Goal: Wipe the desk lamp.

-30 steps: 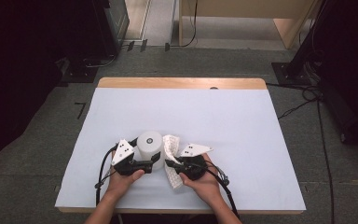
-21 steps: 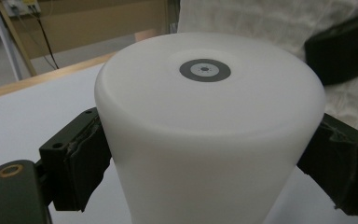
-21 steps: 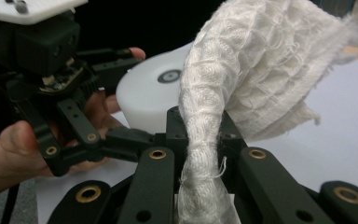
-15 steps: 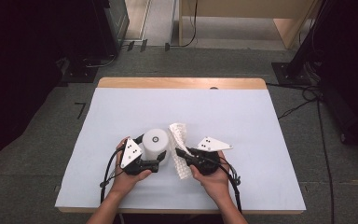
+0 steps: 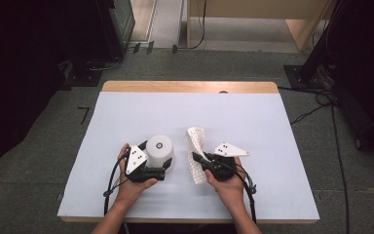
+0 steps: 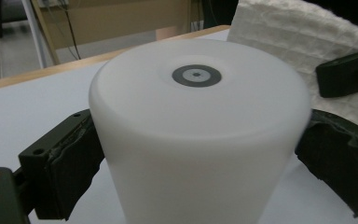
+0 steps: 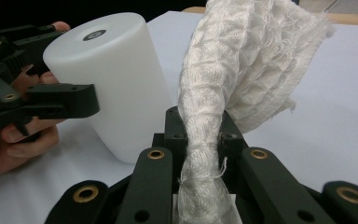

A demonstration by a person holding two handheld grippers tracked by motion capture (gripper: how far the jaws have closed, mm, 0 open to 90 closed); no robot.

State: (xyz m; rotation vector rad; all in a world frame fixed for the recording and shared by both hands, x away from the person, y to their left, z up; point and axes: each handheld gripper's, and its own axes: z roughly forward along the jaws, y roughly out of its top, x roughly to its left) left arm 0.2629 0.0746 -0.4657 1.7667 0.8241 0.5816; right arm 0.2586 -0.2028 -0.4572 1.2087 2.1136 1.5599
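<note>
My left gripper (image 5: 161, 171) stands with its jaws around the white cylinder (image 5: 159, 152). The jaws have just been opening, and in the left gripper view there is a small gap between the right pad and the wall of the cylinder, so I do not press it. The cylinder stands upright on the table (image 5: 126, 112), near the front edge and a little left of the middle, with a grey ring on its top.

My right gripper (image 5: 197, 157) is pressed together on the white cloth (image 5: 196, 151). In the right gripper view the cloth (image 7: 242, 70) rises twisted from between the jaws and spreads open above them, just beside the cylinder (image 7: 121, 79).

The table carries a pale sheet which covers almost all of it; only at the far edge a strip of wood (image 5: 190, 87) is bare. Around the table the floor (image 5: 53, 126) is grey. Cables (image 5: 316, 105) lie on it at the right side, and beyond the far edge stands light wooden furniture (image 5: 253, 19).
</note>
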